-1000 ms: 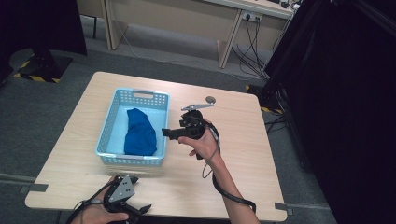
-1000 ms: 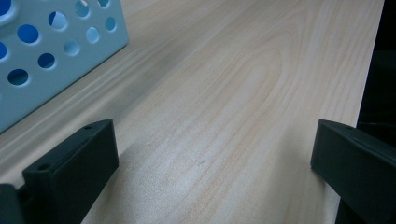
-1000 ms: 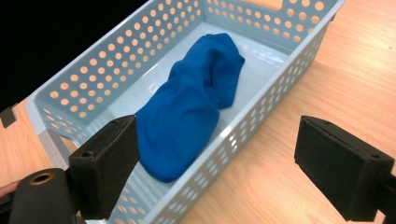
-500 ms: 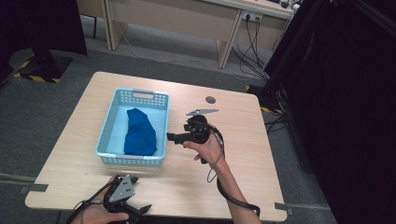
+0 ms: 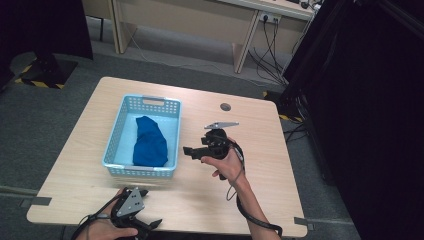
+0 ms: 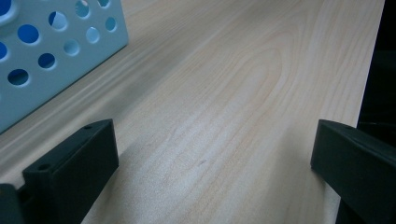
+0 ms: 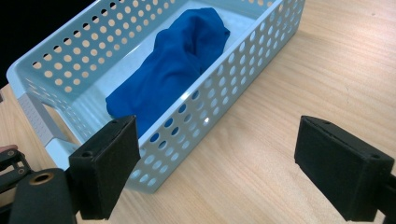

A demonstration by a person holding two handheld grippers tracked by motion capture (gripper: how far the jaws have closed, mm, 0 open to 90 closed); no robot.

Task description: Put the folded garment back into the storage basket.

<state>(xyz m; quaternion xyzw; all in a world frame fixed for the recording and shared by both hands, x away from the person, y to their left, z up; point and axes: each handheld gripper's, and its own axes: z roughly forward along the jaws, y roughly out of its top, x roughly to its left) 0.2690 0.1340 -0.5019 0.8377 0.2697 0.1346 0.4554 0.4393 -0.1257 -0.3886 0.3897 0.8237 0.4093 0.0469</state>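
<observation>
A light blue perforated basket (image 5: 151,101) stands on the left half of the table with a crumpled blue cloth (image 5: 149,142) lying inside it. My right gripper (image 5: 190,151) is held above the table just right of the basket, with its jaws pointing at the basket's side. In the right gripper view the right gripper (image 7: 224,158) is open and empty, facing the basket wall (image 7: 224,93) and the cloth (image 7: 177,60). My left gripper (image 5: 150,224) rests at the table's front edge. The left gripper (image 6: 210,163) is also open with bare wood between its jaws, and the basket wall (image 6: 46,60) is at its left.
The wooden table (image 5: 260,200) has a small dark round disc (image 5: 225,106) near its far edge. A black curtain (image 5: 370,125) hangs close on the right. A desk with dangling cables (image 5: 270,45) stands behind the table.
My right gripper has drifted toward the person's side of the table and slightly lower, still open. The left gripper, basket and cloth have not moved.
</observation>
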